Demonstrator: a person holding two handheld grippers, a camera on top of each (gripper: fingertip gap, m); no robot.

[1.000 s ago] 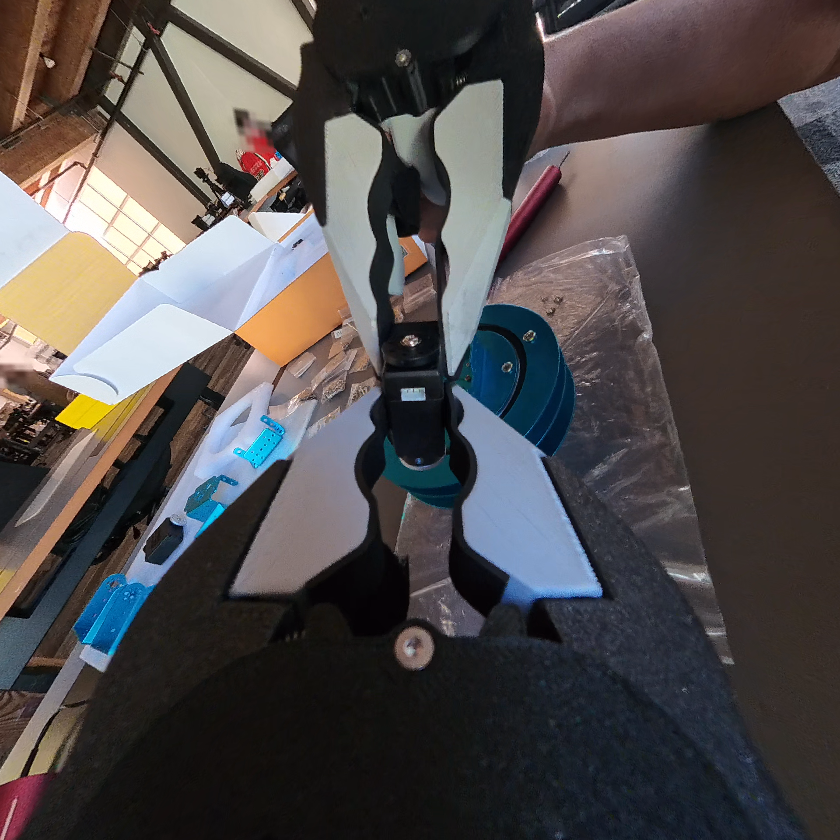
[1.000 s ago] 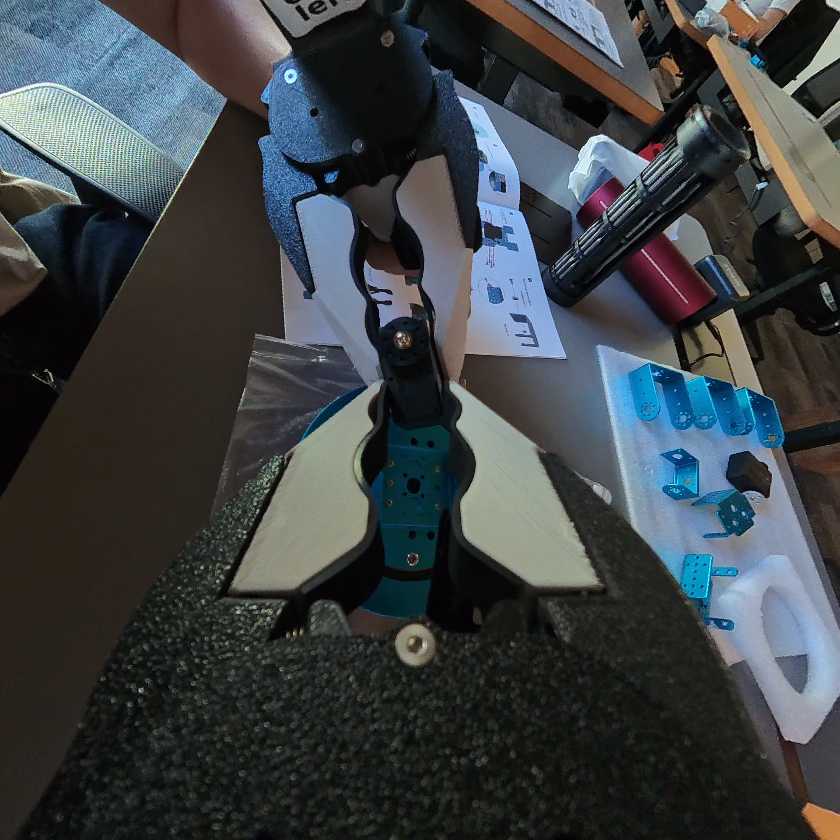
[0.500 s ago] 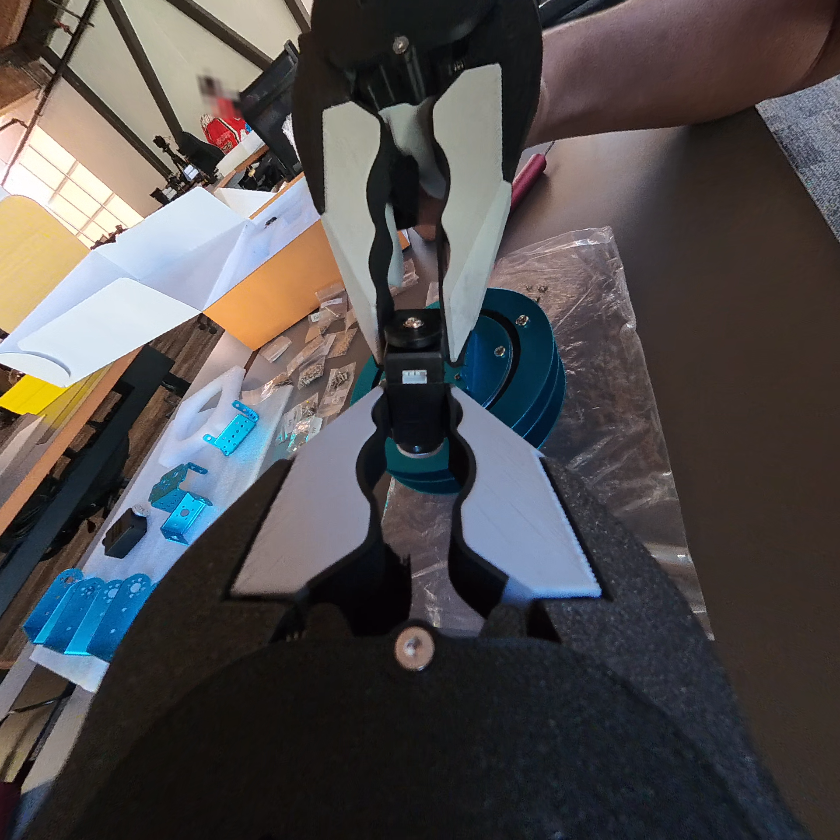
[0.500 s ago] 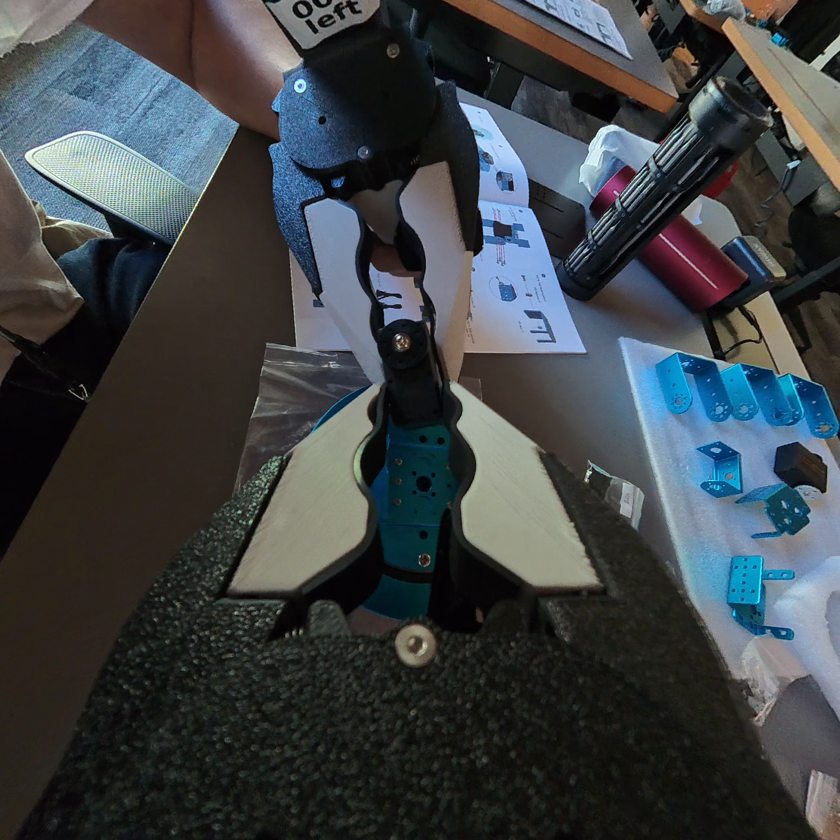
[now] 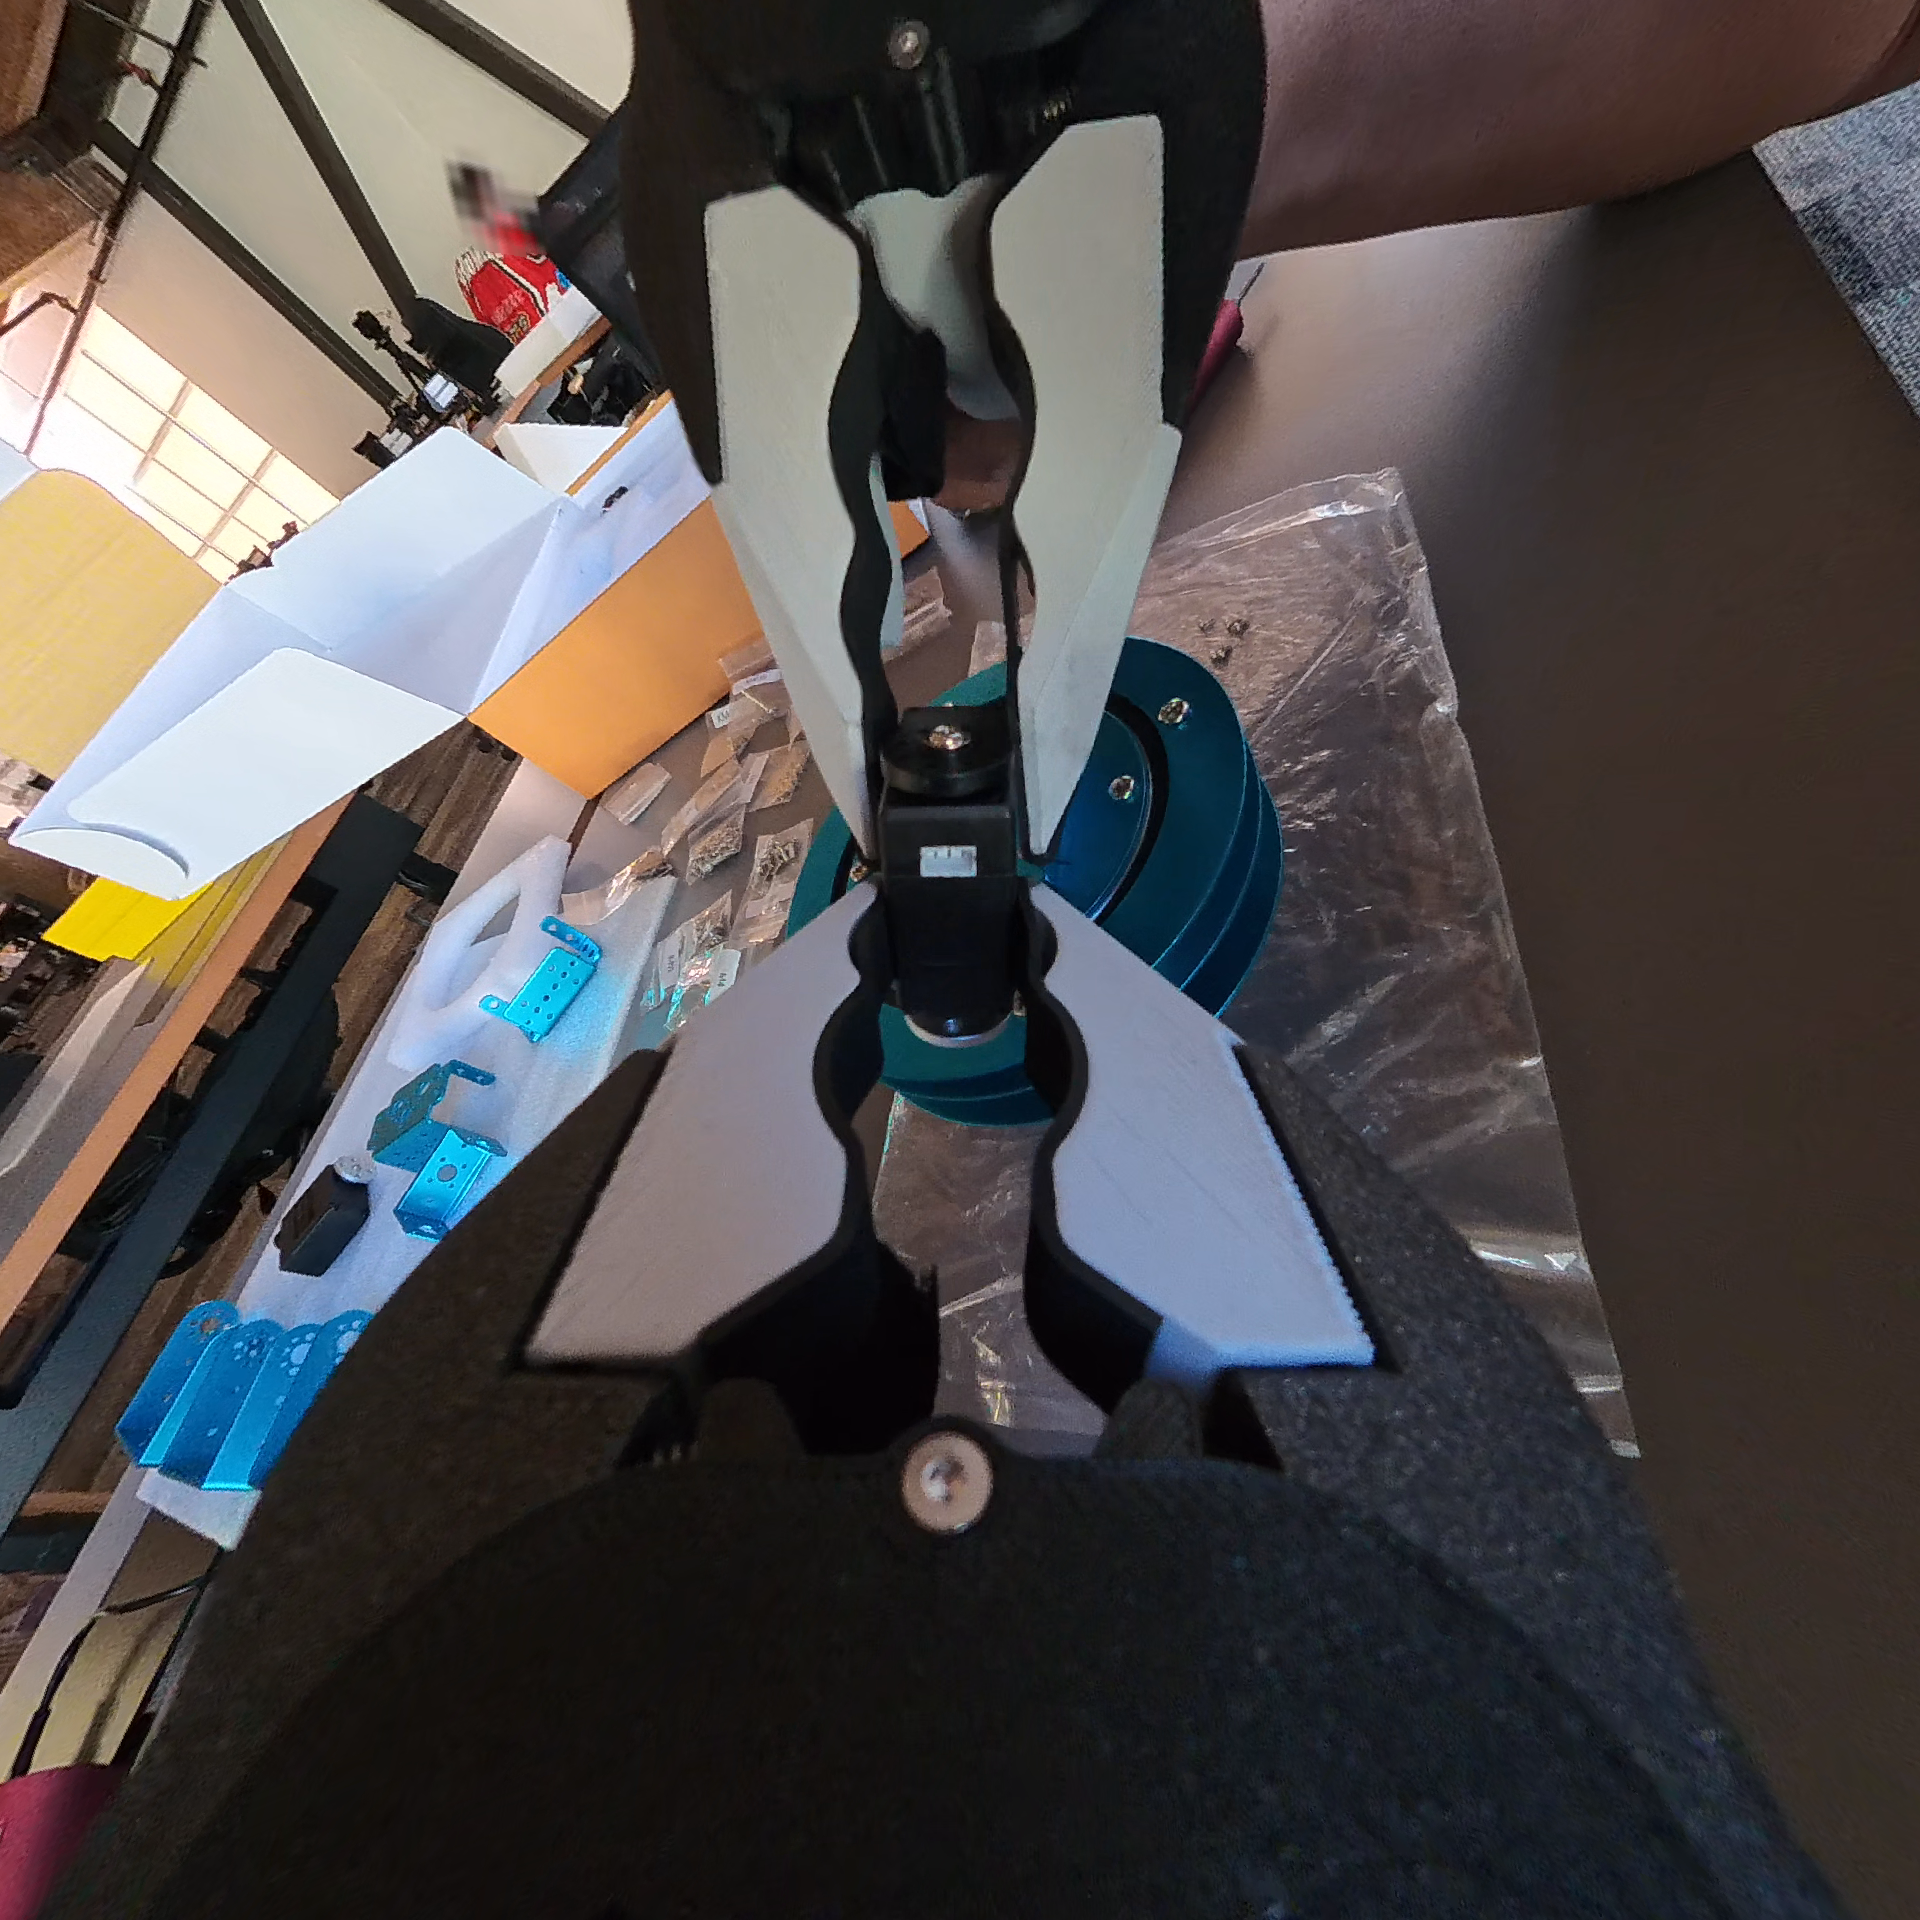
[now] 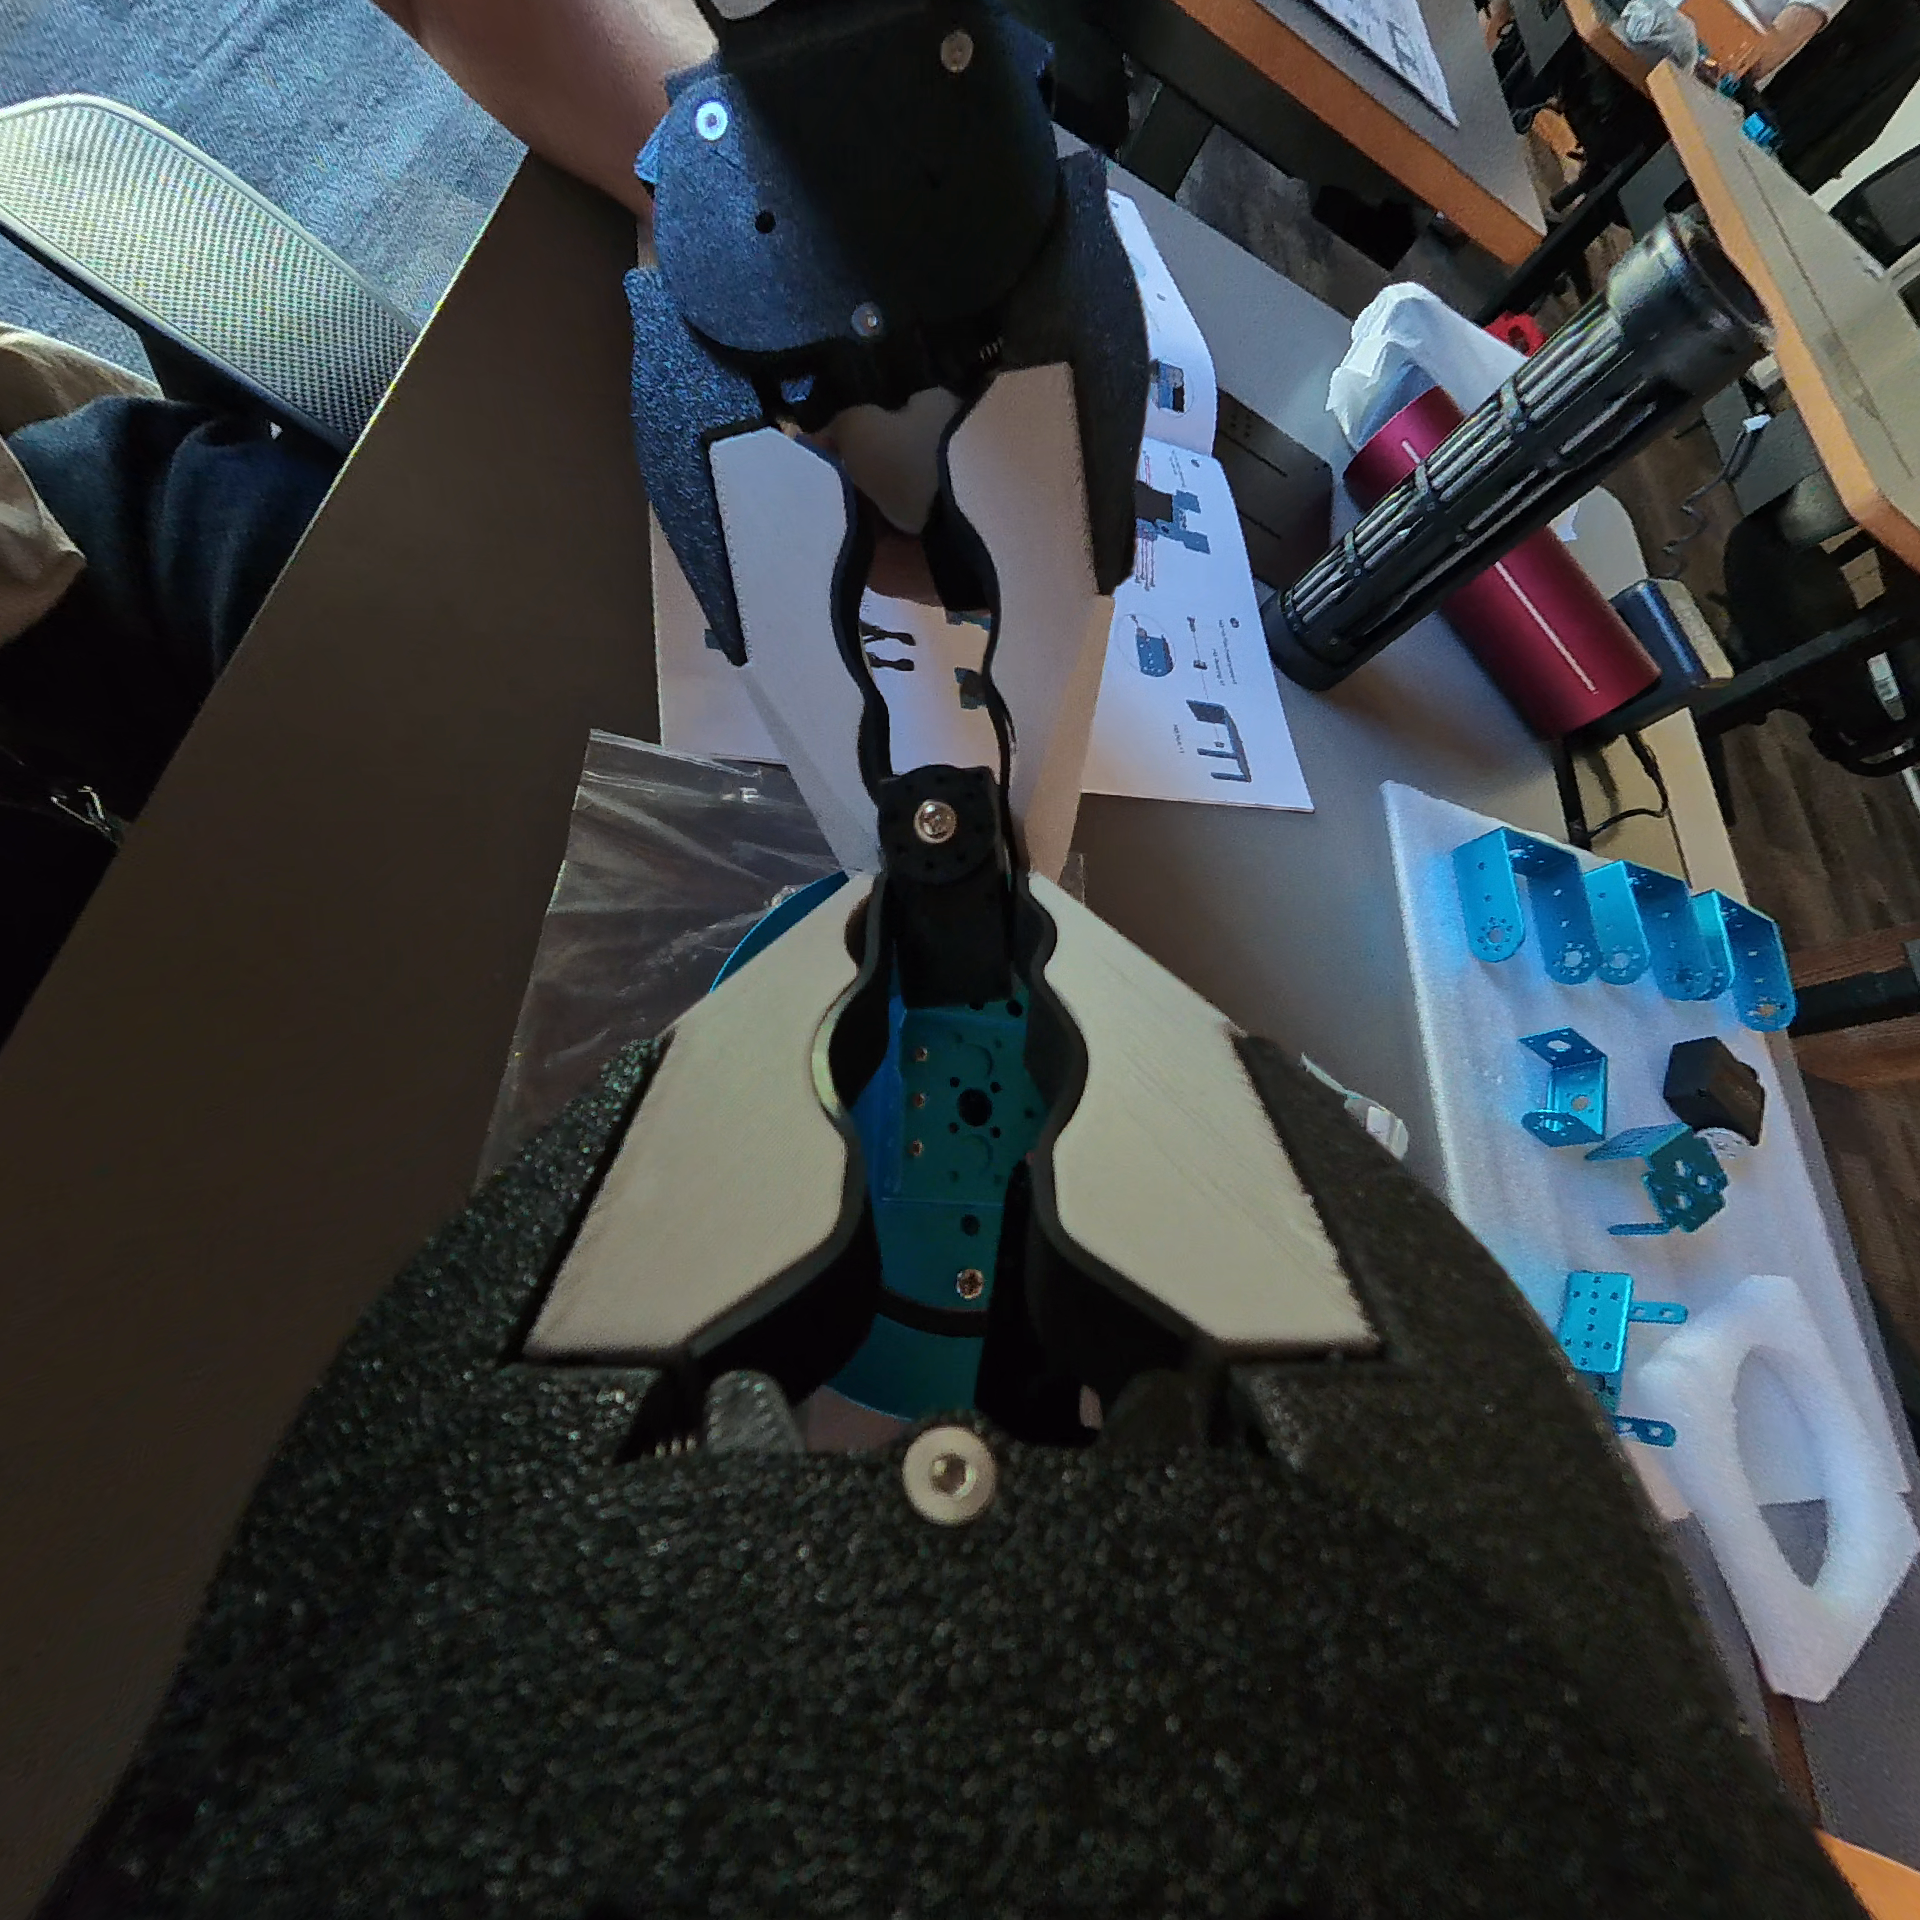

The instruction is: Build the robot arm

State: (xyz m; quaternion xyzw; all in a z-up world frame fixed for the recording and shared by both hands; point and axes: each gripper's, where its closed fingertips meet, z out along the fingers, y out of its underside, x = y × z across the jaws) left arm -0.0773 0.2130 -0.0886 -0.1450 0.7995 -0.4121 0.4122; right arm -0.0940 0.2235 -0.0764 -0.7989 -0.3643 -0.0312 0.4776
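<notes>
A black servo [image 5: 945,883] with a round horn on top stands upright over a blue round base [image 5: 1195,862] that lies on a clear plastic bag [image 5: 1382,935]. My left gripper [image 5: 948,914] is shut on the servo body from the near side. My right gripper [image 5: 945,821] reaches in from the far side and is shut on the same servo, just below the horn. In the right wrist view my right gripper [image 6: 951,904] holds the servo [image 6: 951,956] above a blue bracket [image 6: 961,1122] on the base [image 6: 914,1371]; my left gripper [image 6: 935,831] faces it.
A white foam tray [image 6: 1475,1091] holds several blue brackets [image 6: 1621,935] and a spare black servo [image 6: 1714,1086]. An instruction sheet [image 6: 1195,665], a black ribbed cylinder [image 6: 1507,457] and a red cylinder [image 6: 1538,613] lie behind. Small screw bags [image 5: 727,810] and an open white box [image 5: 343,665] are to the left. The tips of both grippers are at nearly the same place.
Both grippers keep their hold on the servo. The pair has shifted and tilted slightly over the blue base; the background has slid in both views.
</notes>
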